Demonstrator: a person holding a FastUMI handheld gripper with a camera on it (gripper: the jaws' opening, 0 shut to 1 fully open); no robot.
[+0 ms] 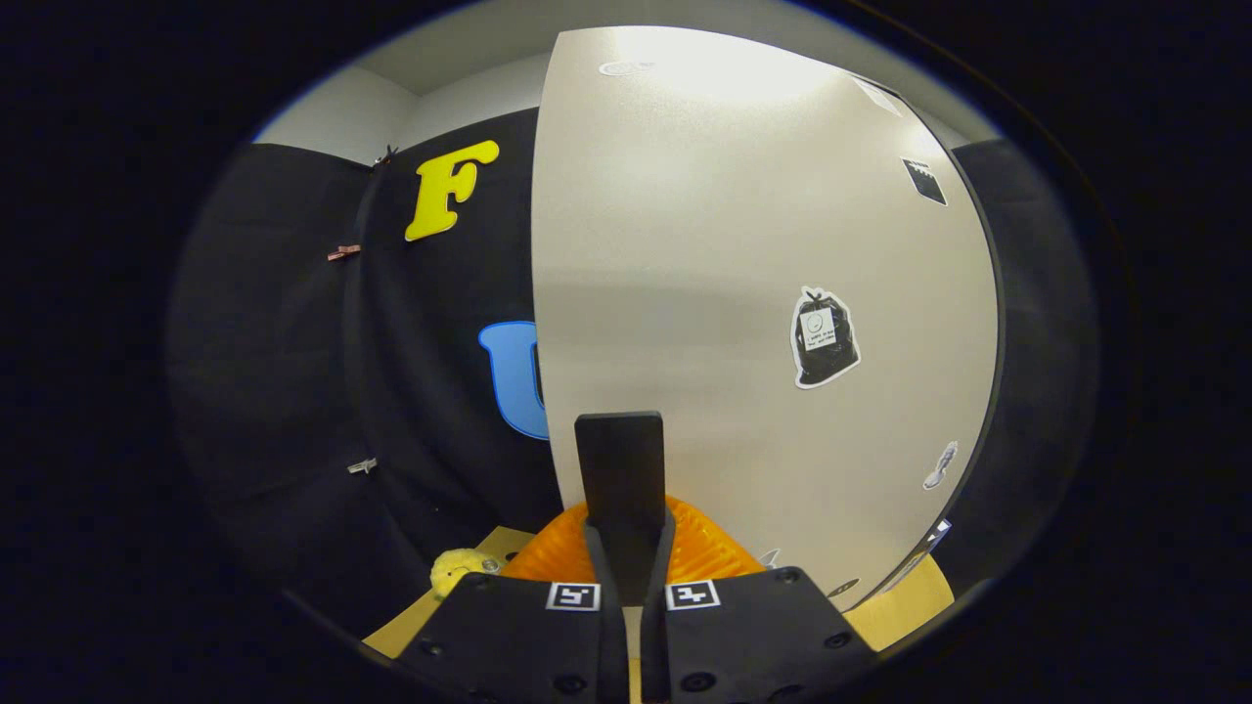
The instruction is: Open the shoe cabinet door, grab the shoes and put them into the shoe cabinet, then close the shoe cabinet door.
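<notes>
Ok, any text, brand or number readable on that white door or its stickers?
Bag sticker on the white door: small print, too blurred to read.
Dark corner sticker: nothing legible.
Gripper, fingers shut just before the door: square code markers, no words.

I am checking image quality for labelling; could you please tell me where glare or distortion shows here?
Gripper view: ceiling light glares off the top of the pale flat cabinet door; the fisheye bows its edges; the shut gripper stays sharp.
</notes>
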